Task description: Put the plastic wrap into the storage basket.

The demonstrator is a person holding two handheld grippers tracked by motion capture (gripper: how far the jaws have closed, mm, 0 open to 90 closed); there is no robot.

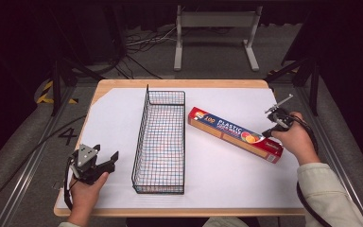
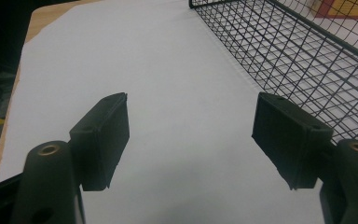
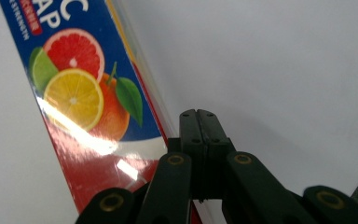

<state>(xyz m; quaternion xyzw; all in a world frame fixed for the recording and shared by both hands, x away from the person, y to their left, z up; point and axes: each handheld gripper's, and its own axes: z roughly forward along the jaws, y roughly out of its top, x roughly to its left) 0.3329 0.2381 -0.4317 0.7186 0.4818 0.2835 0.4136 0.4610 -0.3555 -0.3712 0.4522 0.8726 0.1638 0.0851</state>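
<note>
My right tool (image 1: 270, 131) has its jaws pressed together on nothing, and it sits at the near right end of the wrap box (image 1: 234, 134). The box lies flat and slanted on the white surface (image 1: 227, 179), just right of the basket (image 1: 160, 142) and apart from it. In the right gripper view the closed jaws stand beside the box's long edge (image 3: 121, 121); I think they touch it low down, but the contact point is hidden behind the jaws.

The step, as I judge it, is getting the box into the basket. With jaws together I can only nudge, so I push on the long edge, low and square, to turn the box parallel to the basket. Pushing near the end swings it; pushing mid-length slides it.

To lift it, I part the jaws wide enough to span the box's narrow width, grip near the middle so it stays level, and clear the wire rim.

My left tool (image 1: 108, 161) rests left of the basket, jaws apart and empty, ready to steady the basket's wall (image 2: 284, 51).
</note>
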